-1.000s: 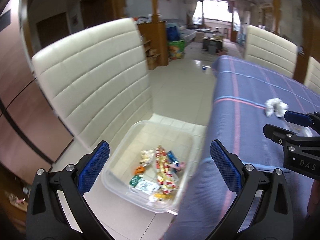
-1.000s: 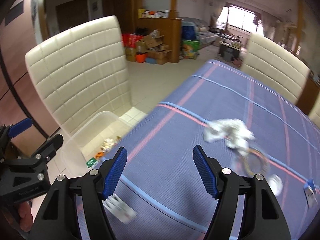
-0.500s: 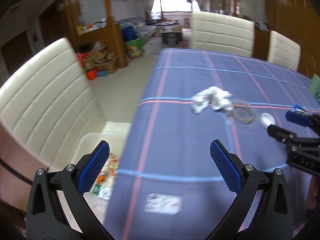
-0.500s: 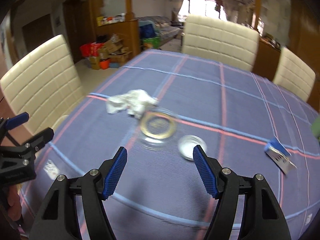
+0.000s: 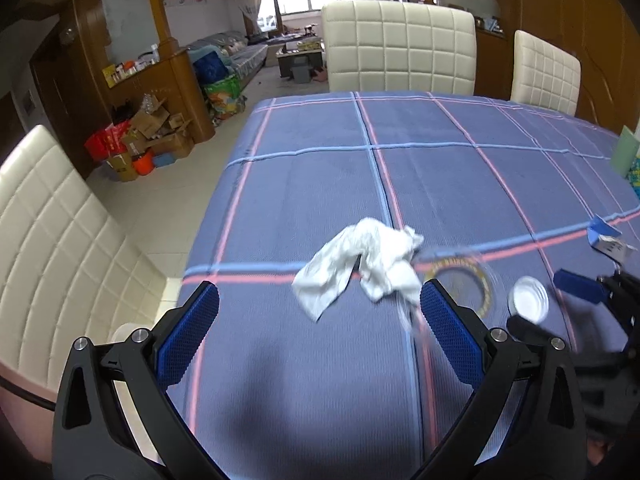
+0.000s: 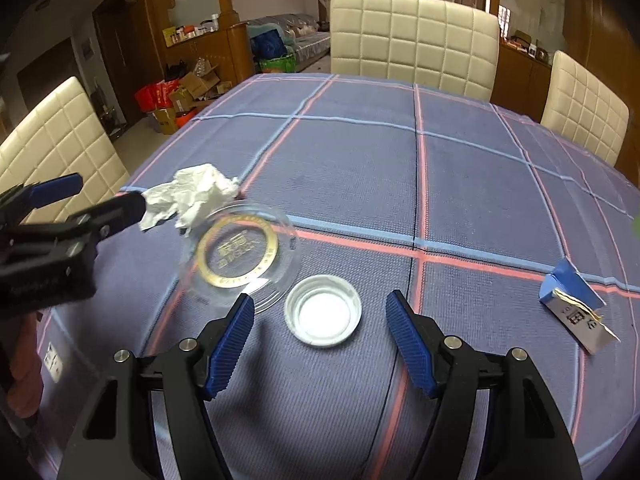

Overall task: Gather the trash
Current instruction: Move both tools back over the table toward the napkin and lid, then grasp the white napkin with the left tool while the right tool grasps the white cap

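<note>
A crumpled white tissue [image 5: 362, 262] lies on the blue checked tablecloth [image 5: 420, 168], just ahead of my open, empty left gripper [image 5: 319, 320]. It also shows in the right wrist view [image 6: 192, 196]. Beside it lies a clear plastic lid with a gold ring [image 6: 240, 258], and next to that a white cap [image 6: 323, 309], which sits just ahead of my open, empty right gripper [image 6: 320, 334]. A torn blue and white carton piece [image 6: 574, 304] lies at the right. A small paper scrap [image 6: 53, 361] lies near the table's left edge.
Cream padded chairs stand at the far side [image 5: 400, 46], far right [image 5: 546, 72] and left [image 5: 52, 248] of the table. A rim of the clear plastic bin [image 5: 122, 330] shows on the floor by the left chair. Boxes clutter the floor beyond [image 5: 148, 140].
Both grippers swung from the floor bin and table edge towards the table. The left now faces the tissue, the right faces the white cap. Both stayed open.
</note>
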{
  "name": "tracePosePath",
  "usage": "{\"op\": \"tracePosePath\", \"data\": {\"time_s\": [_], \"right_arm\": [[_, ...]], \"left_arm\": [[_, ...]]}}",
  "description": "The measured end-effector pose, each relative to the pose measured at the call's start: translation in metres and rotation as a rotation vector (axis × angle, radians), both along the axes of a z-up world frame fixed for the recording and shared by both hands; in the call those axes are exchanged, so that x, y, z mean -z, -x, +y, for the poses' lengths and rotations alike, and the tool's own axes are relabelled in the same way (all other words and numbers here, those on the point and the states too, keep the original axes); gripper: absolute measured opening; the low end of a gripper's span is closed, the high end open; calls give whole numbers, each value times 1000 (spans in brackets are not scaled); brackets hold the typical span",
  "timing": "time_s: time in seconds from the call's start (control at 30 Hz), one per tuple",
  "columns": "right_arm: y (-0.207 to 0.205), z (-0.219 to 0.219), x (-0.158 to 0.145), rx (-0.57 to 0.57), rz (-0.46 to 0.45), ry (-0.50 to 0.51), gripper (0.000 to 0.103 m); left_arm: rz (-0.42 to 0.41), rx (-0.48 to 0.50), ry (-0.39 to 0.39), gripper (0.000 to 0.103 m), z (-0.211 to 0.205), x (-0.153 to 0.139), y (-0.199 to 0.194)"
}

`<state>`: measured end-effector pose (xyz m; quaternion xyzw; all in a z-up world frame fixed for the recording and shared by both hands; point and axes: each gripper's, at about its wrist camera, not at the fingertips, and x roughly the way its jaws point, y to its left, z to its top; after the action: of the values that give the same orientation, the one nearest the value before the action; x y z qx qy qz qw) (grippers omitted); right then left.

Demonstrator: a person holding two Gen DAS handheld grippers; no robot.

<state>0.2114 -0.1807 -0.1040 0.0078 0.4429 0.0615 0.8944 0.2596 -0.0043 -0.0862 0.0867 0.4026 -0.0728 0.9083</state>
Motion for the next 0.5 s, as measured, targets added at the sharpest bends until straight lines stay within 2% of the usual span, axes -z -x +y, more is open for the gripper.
{"op": "tracePosePath", "data": {"time_s": [0.13, 0.2, 0.27, 0.33, 0.43, 0.5], "right_arm": [[-6, -1, 5, 6, 3, 7, 66], [-6, 0, 4, 5, -7, 13, 62], [-9, 0, 4, -6, -12, 5, 46], [-11, 2, 3, -17, -13, 1, 37], [-13, 3, 2, -25, -25, 15, 36], [-15, 1, 3, -25, -28, 5, 36]], "left_arm": [[15, 12, -22, 99, -11, 10, -23], [22, 19, -35, 99, -15, 14, -33], [27, 31, -39, 99, -19, 18, -40], [20, 35, -57, 99, -22, 20, -44], [35, 50, -59, 98, -24, 26, -50], [46, 51, -53, 93, -24, 29, -53]]}}
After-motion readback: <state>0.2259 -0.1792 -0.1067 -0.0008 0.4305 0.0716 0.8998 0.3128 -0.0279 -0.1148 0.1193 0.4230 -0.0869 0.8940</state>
